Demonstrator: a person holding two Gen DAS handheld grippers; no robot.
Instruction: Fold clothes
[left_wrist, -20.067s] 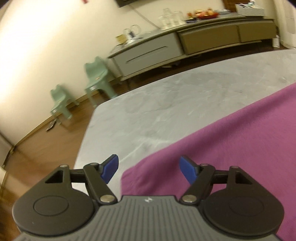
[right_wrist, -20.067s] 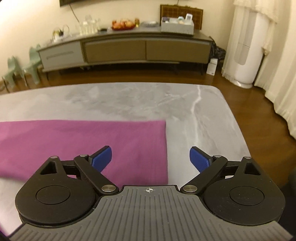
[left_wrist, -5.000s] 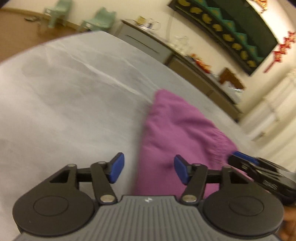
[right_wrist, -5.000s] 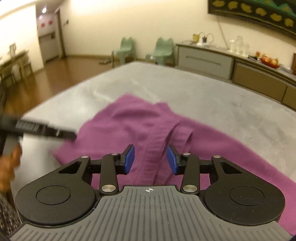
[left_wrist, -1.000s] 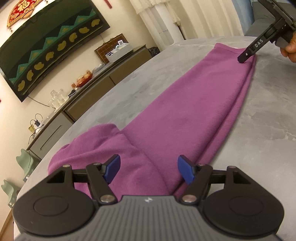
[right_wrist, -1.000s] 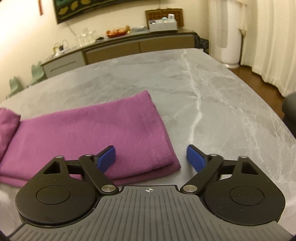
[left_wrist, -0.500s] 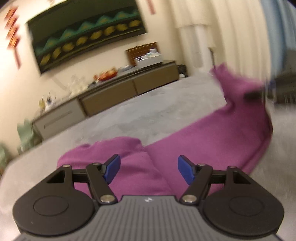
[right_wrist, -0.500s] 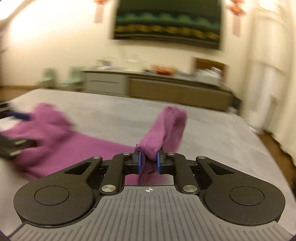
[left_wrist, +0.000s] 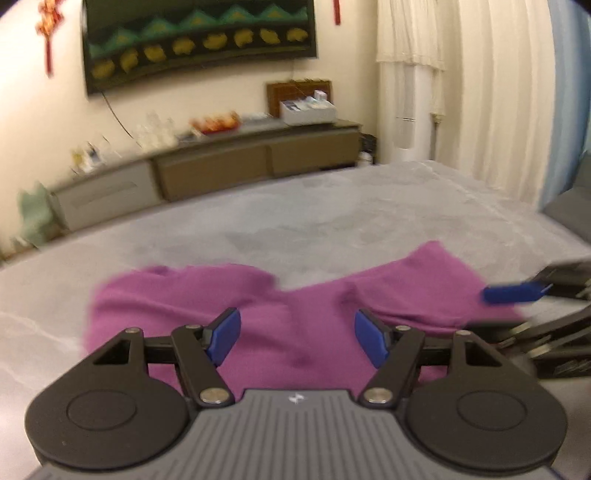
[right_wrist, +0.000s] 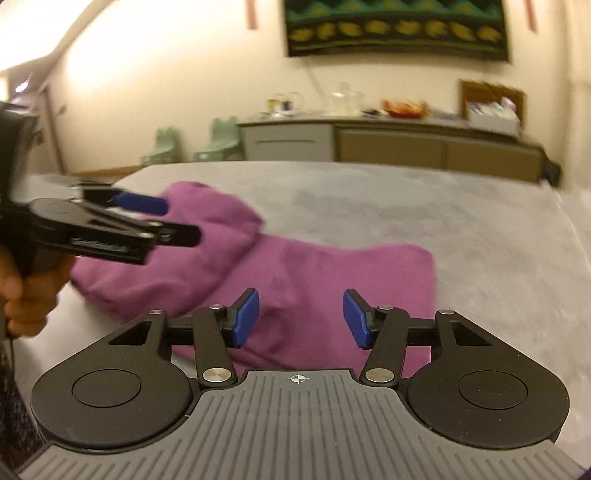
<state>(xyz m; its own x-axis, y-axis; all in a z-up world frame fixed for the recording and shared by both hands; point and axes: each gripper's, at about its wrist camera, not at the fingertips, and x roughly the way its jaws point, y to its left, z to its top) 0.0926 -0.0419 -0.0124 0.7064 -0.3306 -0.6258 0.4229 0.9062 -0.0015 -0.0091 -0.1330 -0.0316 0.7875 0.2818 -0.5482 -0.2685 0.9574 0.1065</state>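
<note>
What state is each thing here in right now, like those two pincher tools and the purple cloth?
Left gripper: open, empty, above the cloth.
Right gripper: open, empty, above the cloth.
Purple garment: lying folded over itself on the table, rumpled, held by neither gripper.
Grey marble table: bare around the garment.
Sideboard drawers: closed.

Grey marble-patterned tabletop (left_wrist: 332, 218), rounded edge; crumpled purple knit garment (right_wrist: 325, 273) lies directly on it, bunched thicker toward its left end.

Left gripper (left_wrist: 297, 338), fingers apart, over seemingly folded purple garment (left_wrist: 280, 299).
</note>
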